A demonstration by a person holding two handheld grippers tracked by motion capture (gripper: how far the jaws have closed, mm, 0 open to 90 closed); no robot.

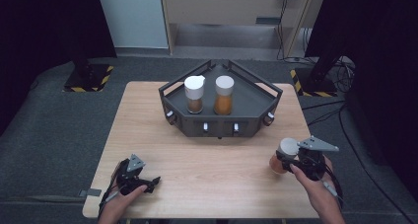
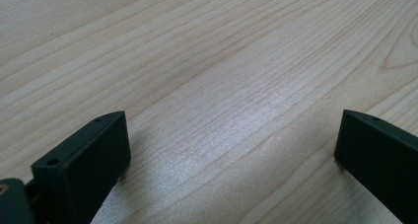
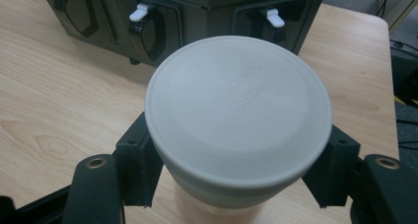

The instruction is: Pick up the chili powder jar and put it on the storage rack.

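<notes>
Your right gripper [image 1: 288, 160] clamps a white-capped jar [image 1: 285, 154] at the table's [image 1: 207, 155] near right; your left gripper [image 1: 150, 183] rests wide open, near left, well apart.

Near half of surface [image 1: 207, 160] bare between the two front corners; free passage there. Grey rack [image 1: 220, 116] blocks the middle of the far edge; two bottles [image 1: 194, 94] stand inside it. Bare strips run along both side edges.
</notes>
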